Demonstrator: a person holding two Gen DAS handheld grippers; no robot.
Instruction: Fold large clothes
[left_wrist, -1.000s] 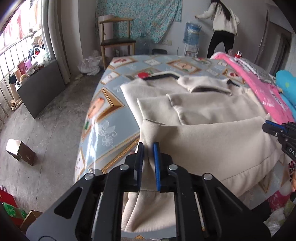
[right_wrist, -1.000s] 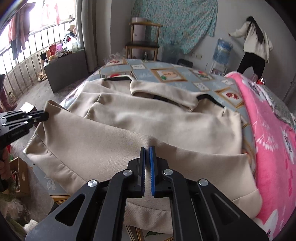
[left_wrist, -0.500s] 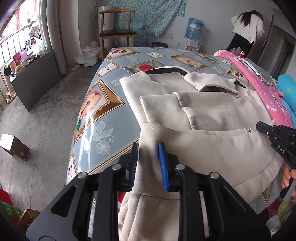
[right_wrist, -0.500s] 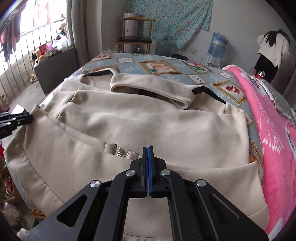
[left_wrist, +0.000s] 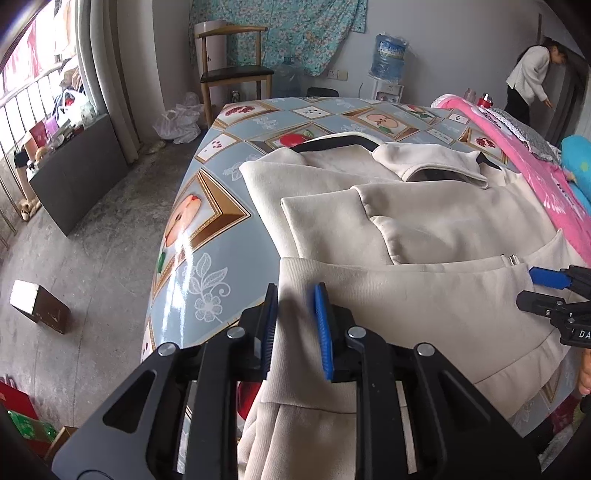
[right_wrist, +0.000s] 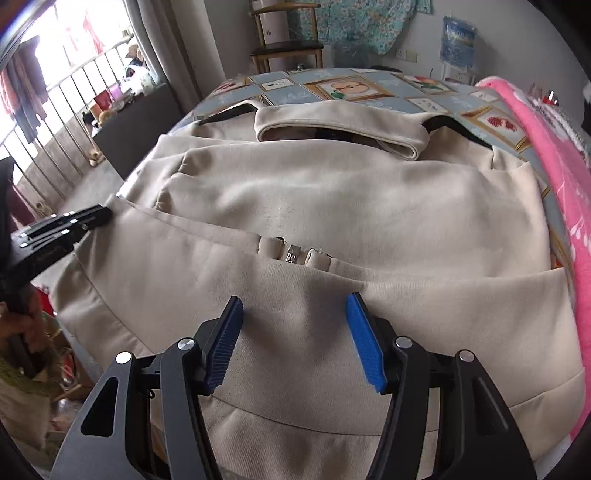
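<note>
Beige coat (right_wrist: 332, 206) on table, collar far; folded hem beneath right gripper (right_wrist: 293, 339), spread, just opened, nothing pinched; left gripper (left_wrist: 295, 325) narrow, fabric between jaws, pinch unclear.

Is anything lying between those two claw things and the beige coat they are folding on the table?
Nothing visible. The beige coat lies directly under the right gripper, whose jaws have just been opening with only fabric below them. The left gripper already has the coat's folded edge between its jaws.
</note>
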